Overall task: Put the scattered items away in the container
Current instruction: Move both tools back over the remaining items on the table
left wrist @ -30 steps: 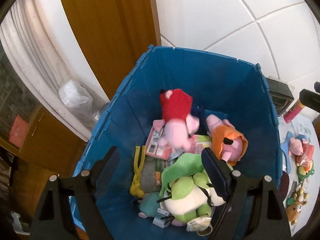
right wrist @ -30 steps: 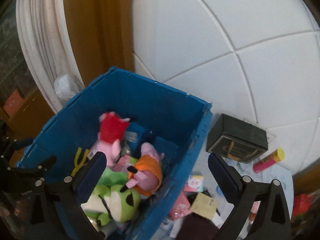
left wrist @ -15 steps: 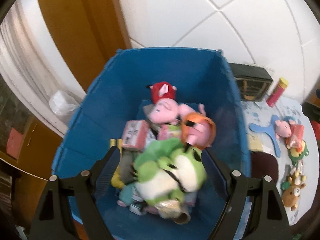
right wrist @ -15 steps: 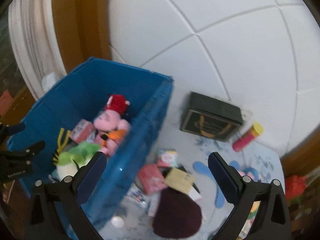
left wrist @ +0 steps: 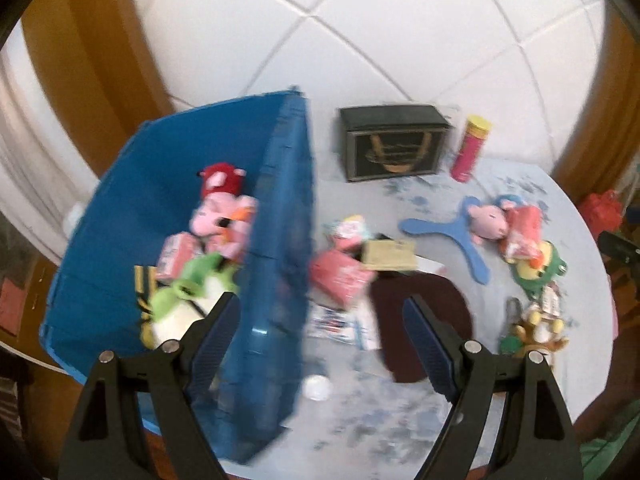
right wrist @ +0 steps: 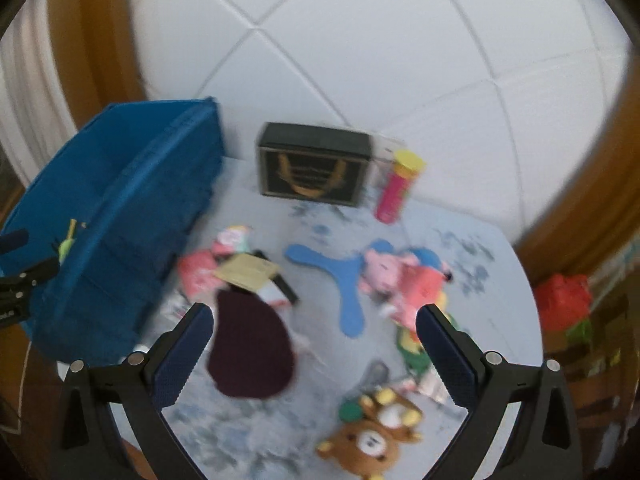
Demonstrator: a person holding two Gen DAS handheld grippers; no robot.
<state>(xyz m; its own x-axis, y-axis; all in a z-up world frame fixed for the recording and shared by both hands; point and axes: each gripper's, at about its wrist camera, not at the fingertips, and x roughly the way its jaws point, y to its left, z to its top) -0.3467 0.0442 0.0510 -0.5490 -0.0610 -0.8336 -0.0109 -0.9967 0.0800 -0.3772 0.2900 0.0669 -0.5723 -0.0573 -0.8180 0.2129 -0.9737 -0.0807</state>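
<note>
I have both grippers empty: the left gripper [left wrist: 320, 332] hangs with its jaws wide apart over the crate's near wall, and the right gripper [right wrist: 316, 344] is equally spread above the worktop [right wrist: 460, 248]. The blue crate [left wrist: 280, 240] sits at 9 o'clock on the worktop and already holds several toys, including a pink pig plush [left wrist: 216, 216] and a green frog plush [left wrist: 188, 292], so I judge the job roughly half done. Still out: the maroon knit hat [right wrist: 248, 348] just beside the crate, a pink packet [right wrist: 196, 276], a blue boomerang [right wrist: 340, 280], another pig plush [right wrist: 384, 272], a bear plush [right wrist: 368, 448] at 6 o'clock, a pink tube [right wrist: 396, 188] and a black box [right wrist: 312, 164] at 12.
</note>
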